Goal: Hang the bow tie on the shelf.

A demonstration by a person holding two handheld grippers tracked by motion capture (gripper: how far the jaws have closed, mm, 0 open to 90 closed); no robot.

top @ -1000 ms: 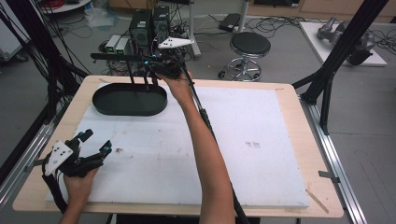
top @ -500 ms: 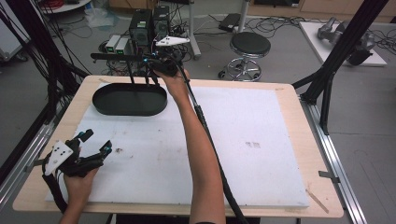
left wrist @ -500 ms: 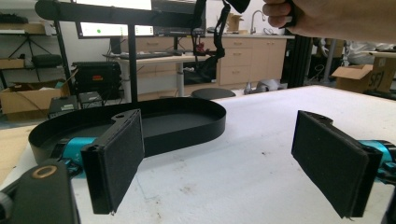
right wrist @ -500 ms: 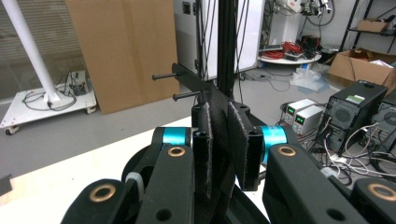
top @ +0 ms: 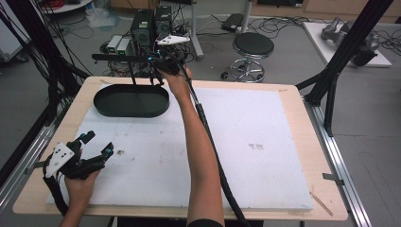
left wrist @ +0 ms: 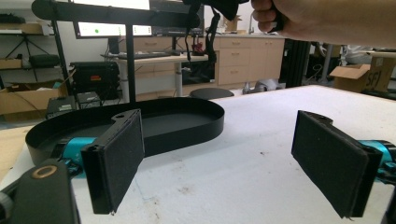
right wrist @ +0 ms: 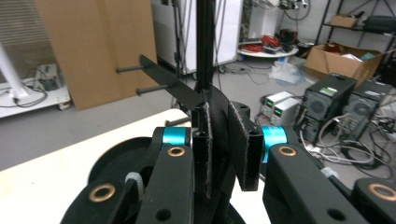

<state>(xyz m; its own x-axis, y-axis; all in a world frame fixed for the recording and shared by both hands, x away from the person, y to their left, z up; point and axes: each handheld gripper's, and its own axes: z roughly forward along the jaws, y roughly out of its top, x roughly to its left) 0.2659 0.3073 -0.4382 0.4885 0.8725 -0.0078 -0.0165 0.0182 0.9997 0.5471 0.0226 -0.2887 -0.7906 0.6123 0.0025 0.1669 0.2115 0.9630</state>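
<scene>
Change since a second ago: your right gripper (top: pixel 158 75) has stayed at the far left of the table (top: pixel 293 94), and the black metal rack with a long crossbar and thin upright legs (top: pixel 124 57) has barely shifted over the black oval shallow tray (top: pixel 131 100). Your right forearm has swung slightly toward the near left. Judgement: the rack is being held steady or placed slowly, not carried away.

Right gripper: closed on one upright of the rack, pads pressed to either side of it in the right gripper view.

Left gripper (top: pixel 97 144): spread wide, holding nothing, resting at the near left on the white foam sheet (top: pixel 265 165).

Rack: matt black, thin flat bar on top, slim legs reaching down to the tray; whether the legs touch its floor cannot be told.

Tray: low wall, empty interior, lying flat.
</scene>
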